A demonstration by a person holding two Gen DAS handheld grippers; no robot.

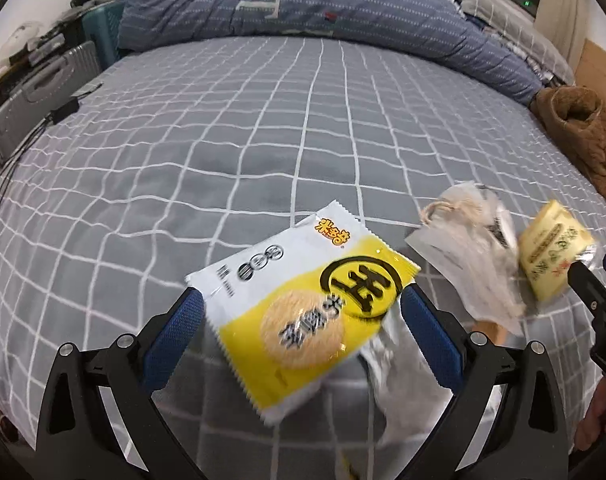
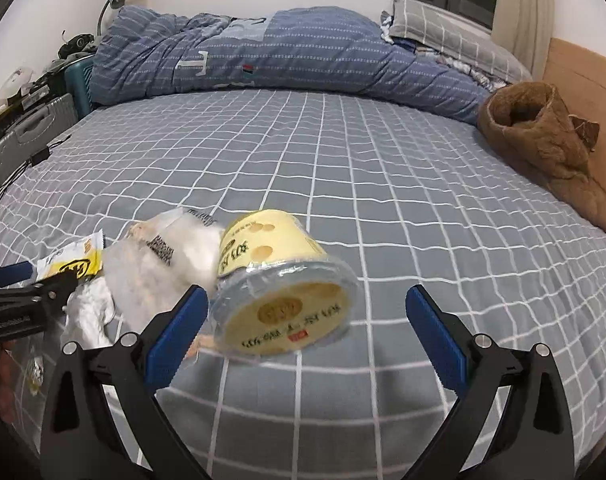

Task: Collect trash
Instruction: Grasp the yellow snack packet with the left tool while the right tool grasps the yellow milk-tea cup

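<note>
Trash on the grey checked bedsheet (image 2: 383, 184): one glossy yellow-and-white snack packet (image 1: 303, 300) between the wide-open left gripper (image 1: 303, 316), one crinkly clear bag (image 2: 163, 264), one round yellow cup (image 2: 283, 292) before the open right gripper (image 2: 307, 320).

Flat crinkle-edged snack packet (image 1: 303, 312): showing white at the top and yellow below, with black characters in a black ring.
Round plastic-wrapped cup (image 2: 283, 284): showing pale yellow with dark lettering and a small red mark.
Crumpled translucent plastic bag (image 2: 163, 264): appearing whitish with a black printed patch.
Fitted bed sheet (image 2: 383, 200): displaying grey with a white grid.
Rumpled quilt (image 2: 263, 56): showing blue with pale stripes.
Fleecy garment (image 2: 551, 148): lying brown.
Gripper finger pads (image 2: 435, 336): showing blue on black arms.
</note>
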